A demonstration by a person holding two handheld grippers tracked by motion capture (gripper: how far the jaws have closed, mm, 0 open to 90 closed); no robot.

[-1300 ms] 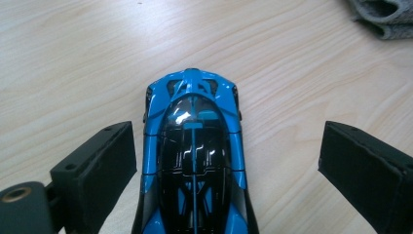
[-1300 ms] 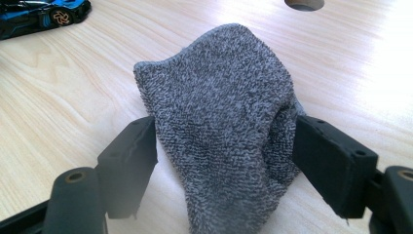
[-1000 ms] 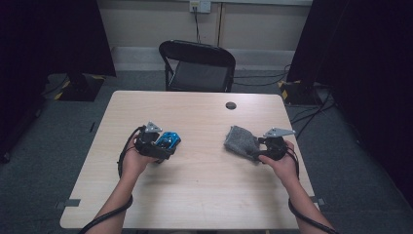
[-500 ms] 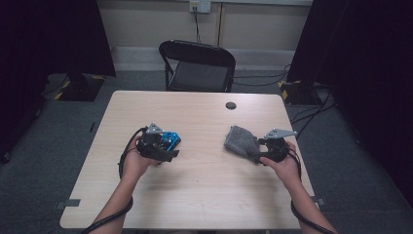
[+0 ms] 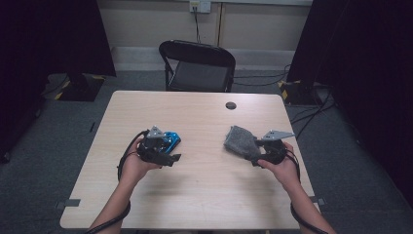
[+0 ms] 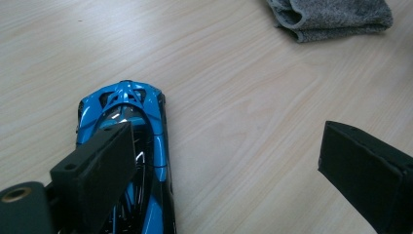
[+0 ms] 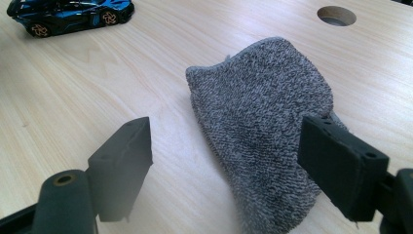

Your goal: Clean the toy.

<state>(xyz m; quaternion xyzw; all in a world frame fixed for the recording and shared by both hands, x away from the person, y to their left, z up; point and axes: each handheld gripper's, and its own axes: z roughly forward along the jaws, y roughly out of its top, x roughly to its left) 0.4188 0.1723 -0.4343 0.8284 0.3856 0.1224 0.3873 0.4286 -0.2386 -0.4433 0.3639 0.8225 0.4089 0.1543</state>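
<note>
High view, blue toy car (image 5: 169,141) touching left gripper (image 5: 168,157), folded grey cloth (image 5: 240,142) across the table (image 5: 204,195) at right gripper (image 5: 254,157), left gripper view, jaws wide, car under one jaw, right gripper view, jaws just opening, wide apart astride cloth, gripping nothing.

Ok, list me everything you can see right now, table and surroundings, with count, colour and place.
toy car: 1, blue and black, on the table's left half, beside the left gripper's jaw
cloth: 1, grey, folded, on the table's right half, between the right gripper's jaws
table: 1, light wood, centre, with a round hole near its far edge
folding chair: 1, black, behind the table
wall socket: 1, white, back wall
left gripper: 1, black, jaws wide apart, toy car not between them
right gripper: 1, black, jaws open either side of the cloth, just been opening
hands: 2, one on each gripper, forearms entering from the bottom edge
</note>
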